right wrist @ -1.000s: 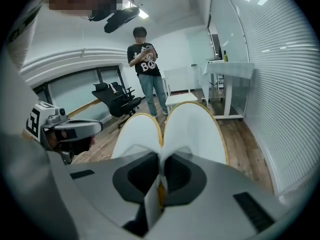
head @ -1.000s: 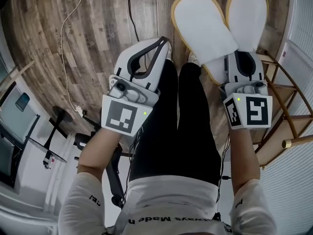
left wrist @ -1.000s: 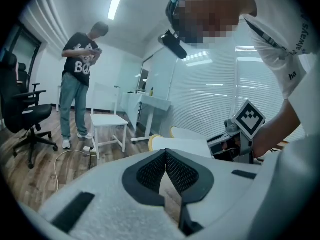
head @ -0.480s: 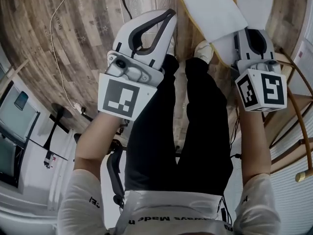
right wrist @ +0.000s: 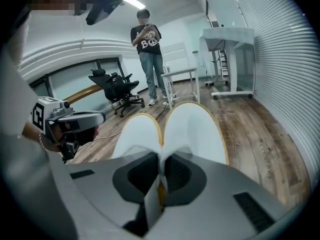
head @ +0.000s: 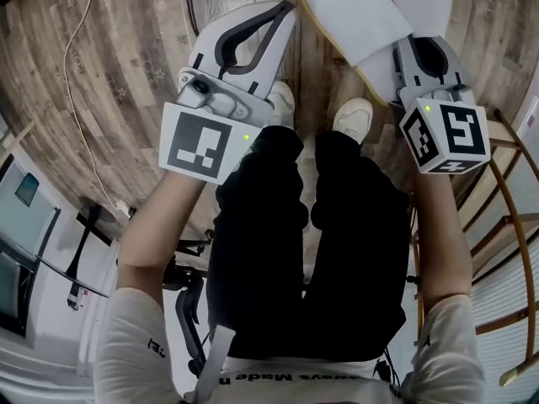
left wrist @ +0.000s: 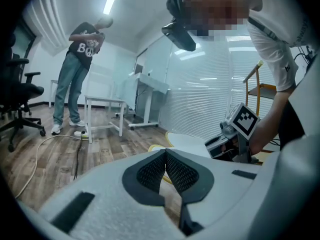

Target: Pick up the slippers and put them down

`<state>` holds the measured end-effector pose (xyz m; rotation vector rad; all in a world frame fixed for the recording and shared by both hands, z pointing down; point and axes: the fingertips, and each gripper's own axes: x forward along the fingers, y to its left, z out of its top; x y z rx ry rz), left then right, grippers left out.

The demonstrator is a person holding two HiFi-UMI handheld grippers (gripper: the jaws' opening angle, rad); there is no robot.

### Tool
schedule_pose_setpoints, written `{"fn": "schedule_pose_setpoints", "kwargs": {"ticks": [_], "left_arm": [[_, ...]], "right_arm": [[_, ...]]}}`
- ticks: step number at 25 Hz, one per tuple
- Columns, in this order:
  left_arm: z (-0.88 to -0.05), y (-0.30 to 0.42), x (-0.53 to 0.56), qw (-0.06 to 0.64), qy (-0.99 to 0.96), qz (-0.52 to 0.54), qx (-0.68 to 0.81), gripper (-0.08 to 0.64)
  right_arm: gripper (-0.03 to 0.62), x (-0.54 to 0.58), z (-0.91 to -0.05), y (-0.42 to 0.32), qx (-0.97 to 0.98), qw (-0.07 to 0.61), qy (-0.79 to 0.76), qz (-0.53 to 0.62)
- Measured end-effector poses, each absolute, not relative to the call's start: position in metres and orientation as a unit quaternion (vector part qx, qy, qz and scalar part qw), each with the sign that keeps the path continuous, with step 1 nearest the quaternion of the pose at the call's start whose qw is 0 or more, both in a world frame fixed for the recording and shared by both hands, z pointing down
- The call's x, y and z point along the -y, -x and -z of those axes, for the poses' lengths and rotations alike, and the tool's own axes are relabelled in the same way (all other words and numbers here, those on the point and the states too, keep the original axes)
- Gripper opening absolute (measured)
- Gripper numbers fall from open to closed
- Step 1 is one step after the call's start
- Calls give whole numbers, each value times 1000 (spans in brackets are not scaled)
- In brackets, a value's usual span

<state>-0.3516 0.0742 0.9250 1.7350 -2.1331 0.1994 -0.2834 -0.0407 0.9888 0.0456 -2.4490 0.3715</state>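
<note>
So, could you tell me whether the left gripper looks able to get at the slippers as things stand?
Probably yes: only open floor lies between the left gripper and the slippers. Its jaws are shut and empty, though, and the right gripper is clamped on their near ends.

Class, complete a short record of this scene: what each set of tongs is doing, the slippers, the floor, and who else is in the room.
Left tongs: shut, empty
Right tongs: shut on both slippers, pinched together
Slipper look: white, yellow-edged
Floor: wood planks
Bystander: standing near an office chair
</note>
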Motion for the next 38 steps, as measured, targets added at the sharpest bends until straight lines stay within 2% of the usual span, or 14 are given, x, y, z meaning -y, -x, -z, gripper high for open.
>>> {"fn": "schedule_pose_setpoints", "kwargs": {"ticks": [10,19,29,36,38], "left_arm": [[-1048,358,-54,192,-619,-58,760,11],[-1148,352,-56,198,-624,-73,752,11],[-1195,355,-60,208,-618,-82,754,11],[-1204,346,-62,219,-622,-80,747,11],[-1204,344,-62,222,-624,-79,745,11]], "right_arm": [[23,44,-1119,295,932,337,17,-128],[25,38,-1203,301,930,348,28,-117],[25,34,-1268,307,912,388,21,-131],[29,32,-1271,305,907,398,19,-136],[92,31,-1271,303,904,404,20,-139]]}}
